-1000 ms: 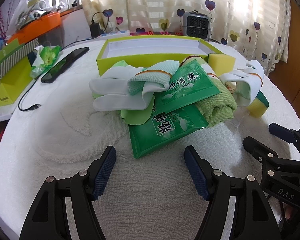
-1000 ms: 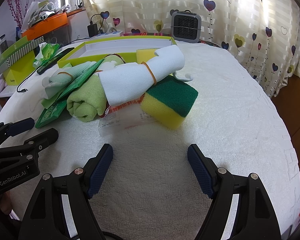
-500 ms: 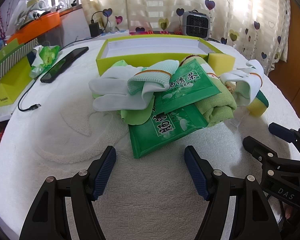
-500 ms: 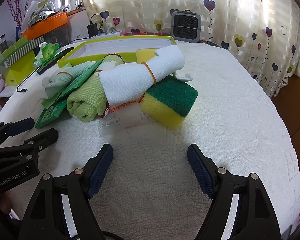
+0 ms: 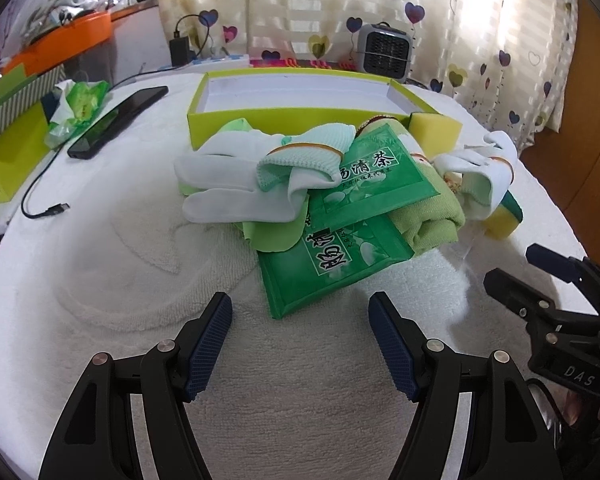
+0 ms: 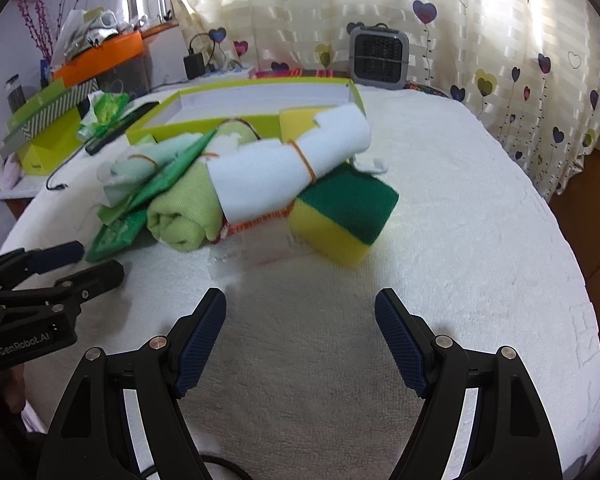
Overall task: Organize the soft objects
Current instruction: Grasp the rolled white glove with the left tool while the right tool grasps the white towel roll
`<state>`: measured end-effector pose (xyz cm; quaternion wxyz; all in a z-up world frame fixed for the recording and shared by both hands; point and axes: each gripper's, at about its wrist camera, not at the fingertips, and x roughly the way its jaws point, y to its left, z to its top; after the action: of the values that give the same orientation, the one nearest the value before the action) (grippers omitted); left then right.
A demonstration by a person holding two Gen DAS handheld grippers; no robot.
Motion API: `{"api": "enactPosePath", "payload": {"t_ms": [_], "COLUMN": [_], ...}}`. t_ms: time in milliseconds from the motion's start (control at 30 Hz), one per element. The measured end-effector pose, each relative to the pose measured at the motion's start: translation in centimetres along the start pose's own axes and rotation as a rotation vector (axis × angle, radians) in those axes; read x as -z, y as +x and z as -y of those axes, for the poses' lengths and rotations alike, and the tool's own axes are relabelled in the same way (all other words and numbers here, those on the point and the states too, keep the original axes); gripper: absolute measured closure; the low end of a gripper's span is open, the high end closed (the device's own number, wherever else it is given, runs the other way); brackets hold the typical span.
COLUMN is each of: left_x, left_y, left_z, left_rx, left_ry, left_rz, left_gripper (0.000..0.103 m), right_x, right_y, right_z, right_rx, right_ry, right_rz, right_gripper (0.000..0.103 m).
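From the left wrist, the left gripper hovers low over the white towel with its fingers spread wide and nothing between them, pointed at the near corner of the lower green tea packet. That packet lies under a second tea packet, and a white glove is draped across both, with a rolled green cloth to their right. The open yellow-green box, the likely home for all this, sits empty just behind the pile. A clean start would probably be the glove on top, pinched at its thick cuff, because pulling the bottom packet first could drag the whole heap. From the right wrist, the right gripper also stands open and empty, facing the green and yellow sponge, which lies on the towel with a rolled white cloth resting on its far edge. A thin clear wrapper lies in front of the sponge. The sponge looks easy to squeeze across its short sides, but lifting the cloth off first should keep it from tumbling.
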<state>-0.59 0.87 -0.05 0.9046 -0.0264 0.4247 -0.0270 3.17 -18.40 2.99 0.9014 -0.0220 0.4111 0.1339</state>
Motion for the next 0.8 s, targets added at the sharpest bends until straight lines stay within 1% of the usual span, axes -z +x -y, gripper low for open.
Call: {"api": "enactPosePath", "payload": {"t_ms": [167,300,400,567,733,800], "left_x": [-0.4,-0.7,-1.1,-2.9,-5.3,-6.2], "left_y": [-0.1,-0.4,-1.0,-1.8,-1.6,-1.1], "left_z": [-0.5,-1.0,-1.3,-2.1,-2.2,-2.2], "left_rx": [0.032,0.060,0.081,0.102,0.111,0.122], "left_ry": [-0.009,-0.022,-0.018,-0.025,-0.013,-0.005], "left_rz": [-0.006,-0.010,0.006,0.053,0.077,0.063], "left_gripper": [0.032,0.032,0.032,0.032,0.032,0.032], "right_x": [-0.2,-0.5,-1.0,-2.2,-3.8,-4.3], "right_y": [-0.3,-0.6,-1.1,-1.7,-1.4,-1.1], "right_z": [-0.5,-0.5,-0.3,0.4,0.4,0.4], "right_rx": [-0.015,-0.041,-0.065,-0.093,-0.098,-0.103], "right_ry": [-0.010,0.005,0.026,0.072,0.099,0.106], "right_rz": [0.013,0.023,0.048,0.081,0.100,0.107], "right_gripper": [0.026,0.026,0.026,0.026,0.026,0.026]}}
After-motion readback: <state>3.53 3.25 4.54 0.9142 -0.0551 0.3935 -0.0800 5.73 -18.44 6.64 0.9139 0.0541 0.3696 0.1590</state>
